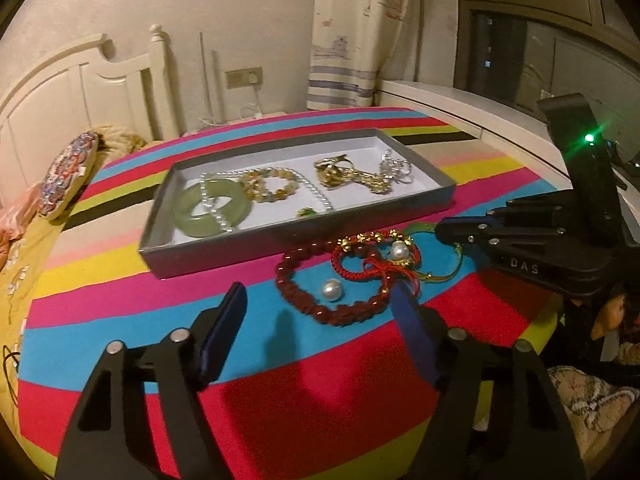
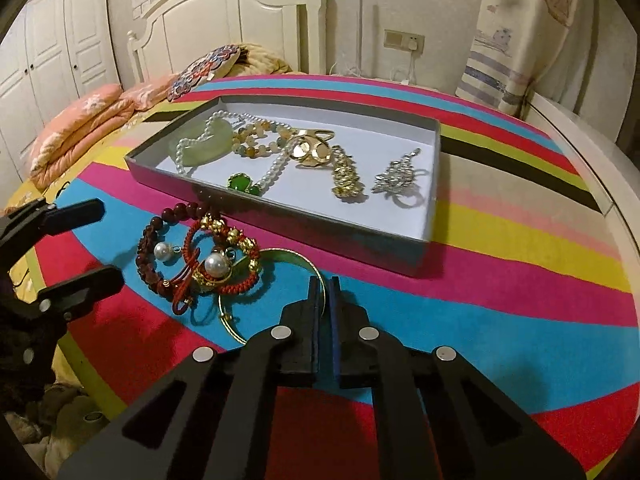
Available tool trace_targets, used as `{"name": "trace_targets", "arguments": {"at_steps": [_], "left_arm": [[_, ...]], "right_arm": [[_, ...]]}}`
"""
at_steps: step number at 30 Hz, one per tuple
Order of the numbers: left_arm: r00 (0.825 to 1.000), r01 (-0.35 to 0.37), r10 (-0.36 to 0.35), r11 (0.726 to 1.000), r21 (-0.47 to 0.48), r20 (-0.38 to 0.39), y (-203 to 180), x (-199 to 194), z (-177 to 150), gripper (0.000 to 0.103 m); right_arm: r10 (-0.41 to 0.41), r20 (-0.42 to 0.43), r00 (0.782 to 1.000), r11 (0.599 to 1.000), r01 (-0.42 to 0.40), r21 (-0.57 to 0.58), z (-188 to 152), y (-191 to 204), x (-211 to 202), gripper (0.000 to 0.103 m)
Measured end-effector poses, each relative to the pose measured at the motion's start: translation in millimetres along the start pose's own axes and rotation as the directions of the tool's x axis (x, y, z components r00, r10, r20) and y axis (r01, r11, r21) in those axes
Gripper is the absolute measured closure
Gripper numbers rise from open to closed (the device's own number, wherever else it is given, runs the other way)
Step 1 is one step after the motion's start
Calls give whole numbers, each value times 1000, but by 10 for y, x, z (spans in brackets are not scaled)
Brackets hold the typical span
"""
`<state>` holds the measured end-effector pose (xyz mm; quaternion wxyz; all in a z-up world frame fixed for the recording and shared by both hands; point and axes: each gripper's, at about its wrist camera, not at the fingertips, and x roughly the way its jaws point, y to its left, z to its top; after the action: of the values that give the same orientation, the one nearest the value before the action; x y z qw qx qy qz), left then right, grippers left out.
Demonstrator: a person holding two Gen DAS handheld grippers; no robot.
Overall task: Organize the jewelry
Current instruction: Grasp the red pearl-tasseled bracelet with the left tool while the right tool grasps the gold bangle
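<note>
Loose jewelry lies in a heap on the striped cloth: a dark red bead bracelet (image 1: 292, 280) (image 2: 146, 248), a red cord bracelet (image 1: 360, 248) (image 2: 240, 284) with gold beads, two pearl drops (image 1: 331, 290) (image 2: 216, 265) and a thin gold bangle (image 1: 456, 264) (image 2: 288, 254). My right gripper (image 2: 324, 284) (image 1: 444, 234) is shut, and the bangle's wire runs in between its pads. My left gripper (image 1: 318, 296) (image 2: 112, 240) stands open just short of the bead bracelet, its pads touching nothing. Behind the heap sits the grey tray (image 1: 224, 264) (image 2: 280, 220).
The tray holds a jade bangle (image 1: 200, 208), a pearl necklace (image 2: 276, 168), a yellow bead bracelet (image 1: 276, 186), gold pieces (image 2: 344, 180), a silver piece (image 2: 396, 178) and a green pendant (image 2: 240, 182). Bedding and a headboard (image 2: 240, 12) lie beyond; a window ledge (image 1: 460, 100) stands to the right.
</note>
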<state>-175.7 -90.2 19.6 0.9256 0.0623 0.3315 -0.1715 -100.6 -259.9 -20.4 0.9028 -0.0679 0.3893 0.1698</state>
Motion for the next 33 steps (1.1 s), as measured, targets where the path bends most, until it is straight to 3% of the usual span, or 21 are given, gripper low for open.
{"name": "trace_targets", "arguments": {"at_steps": [5,10,13,16,19,24,29,33], "left_arm": [[999,39,-40,999,-21,-32,22,107,25,52],[998,36,-36,999,-2,-52,-17,177,29,55],[998,43,-42,999,11,-56,-66,209,52,55],[997,50,-48,998,33,-55,-137,230,89,55],[997,56,-52,996,63,-53,-226,252,127,55],[996,82,-76,991,111,-54,-381,309,202,55],[986,167,-160,967,194,-53,-654,298,239,56],[971,237,-217,939,251,-103,-875,388,226,77]], "right_arm": [[-25,19,1000,999,24,24,-47,-131,-89,97],[-64,63,996,998,64,9,-48,-184,-212,97],[-157,77,985,986,161,-42,-58,-161,-206,97],[-9,90,996,999,6,32,-52,-253,-278,98],[-90,94,992,996,91,-8,-40,-233,-263,98],[-76,88,993,996,72,43,-62,-367,-258,98],[-84,101,991,995,77,67,-82,-447,-299,98],[-83,106,991,993,73,95,-108,-524,-325,98]]}}
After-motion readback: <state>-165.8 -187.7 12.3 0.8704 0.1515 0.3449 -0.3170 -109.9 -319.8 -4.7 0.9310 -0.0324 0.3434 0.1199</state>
